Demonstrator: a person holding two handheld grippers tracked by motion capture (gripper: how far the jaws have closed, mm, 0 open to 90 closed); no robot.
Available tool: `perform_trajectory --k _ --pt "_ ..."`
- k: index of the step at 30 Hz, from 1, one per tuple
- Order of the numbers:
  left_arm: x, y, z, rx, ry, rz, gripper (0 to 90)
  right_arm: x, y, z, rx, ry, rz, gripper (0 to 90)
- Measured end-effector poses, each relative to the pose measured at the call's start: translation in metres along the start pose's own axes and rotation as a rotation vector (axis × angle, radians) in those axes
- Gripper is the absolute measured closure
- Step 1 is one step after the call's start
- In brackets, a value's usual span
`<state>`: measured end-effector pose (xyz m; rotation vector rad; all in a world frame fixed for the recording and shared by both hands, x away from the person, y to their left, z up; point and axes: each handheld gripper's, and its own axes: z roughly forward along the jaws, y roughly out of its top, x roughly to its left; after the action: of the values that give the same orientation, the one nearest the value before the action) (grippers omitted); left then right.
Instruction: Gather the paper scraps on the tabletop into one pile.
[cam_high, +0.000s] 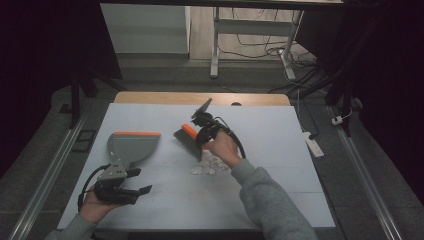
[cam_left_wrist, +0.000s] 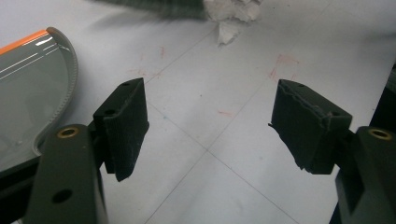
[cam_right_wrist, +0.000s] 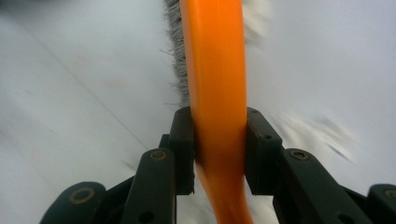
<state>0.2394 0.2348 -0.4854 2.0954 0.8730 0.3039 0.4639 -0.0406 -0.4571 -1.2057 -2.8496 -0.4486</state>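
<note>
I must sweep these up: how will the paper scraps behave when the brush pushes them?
The scraps look thin and crumpled, so probably very light and apt to scatter. The brush has soft-looking bristles, so some may slip under.

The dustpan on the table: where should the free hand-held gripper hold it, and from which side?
Hold the dustpan by its narrow rear end, coming from the person's side. That end points at the open left hand-held gripper; the wide orange lip faces away and must stay free.

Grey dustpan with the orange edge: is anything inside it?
The grey dustpan with the orange edge looks empty in the high view. The white paper scraps lie on the table. The left gripper covers its handle end.
</note>
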Motion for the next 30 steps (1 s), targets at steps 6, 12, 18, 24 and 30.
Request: perform_trajectory --k 6,12,18,24,30 --pt "-0.002 0.002 0.002 0.005 -0.003 0.011 28.1 -0.013 -0.015 -0.034 -0.151 0.045 -0.028 68.0" --pt "-0.001 0.001 0.003 0.009 -0.008 0.005 28.1 -0.015 -0.005 -0.041 -0.197 -0.010 -0.123 68.0" --pt "0.000 0.000 0.002 0.007 -0.010 0.000 28.1 -0.028 0.012 -0.033 -0.167 -0.123 -0.263 68.0" --pt "0.001 -0.001 0.004 0.016 -0.011 -0.004 28.1 -0.032 0.036 -0.014 -0.107 -0.252 -0.479 68.0" --pt "0.003 -0.003 0.003 0.019 -0.009 -0.011 28.1 -0.033 0.054 0.004 -0.097 -0.269 -0.615 68.0"
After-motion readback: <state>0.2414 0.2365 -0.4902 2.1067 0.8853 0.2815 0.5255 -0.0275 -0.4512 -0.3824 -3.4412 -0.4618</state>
